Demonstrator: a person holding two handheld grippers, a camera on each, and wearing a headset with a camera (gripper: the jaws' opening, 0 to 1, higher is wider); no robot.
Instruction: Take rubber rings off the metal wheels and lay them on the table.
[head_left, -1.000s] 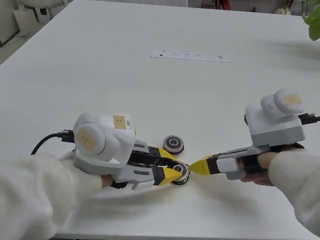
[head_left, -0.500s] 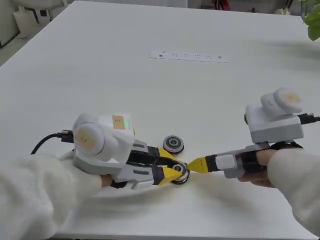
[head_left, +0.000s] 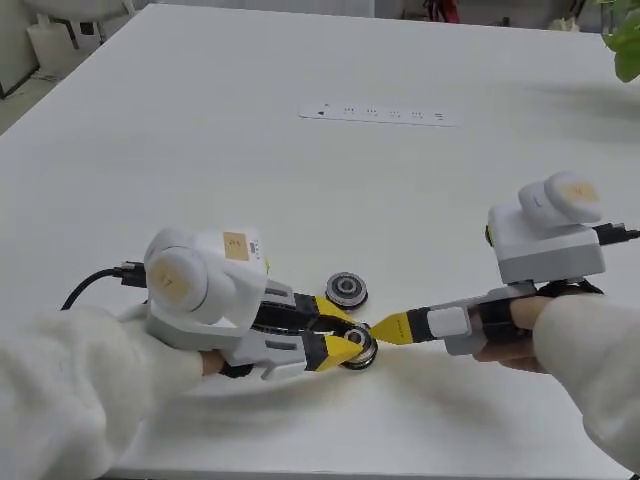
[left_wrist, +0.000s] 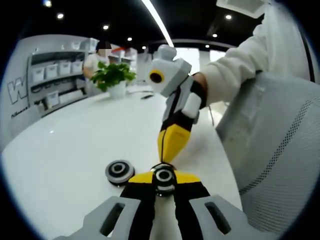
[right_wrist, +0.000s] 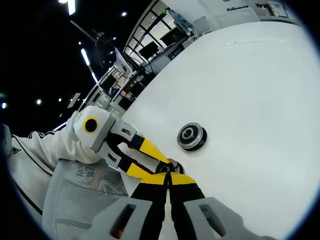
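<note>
On table (head_left: 200, 150), left tongs (head_left: 350, 336) clamped on metal wheel (head_left: 362, 345), hub upward; right tongs (head_left: 384, 330) together at rim

A broad white table (head_left: 200, 120) carries a white power strip (head_left: 378, 113) toward its far side. A leafy potted plant (left_wrist: 112, 76) stands at one end, before grey shelves (left_wrist: 50, 75) of white bins. A strip light (left_wrist: 156, 19) and small spotlights dot the dark ceiling.
</note>
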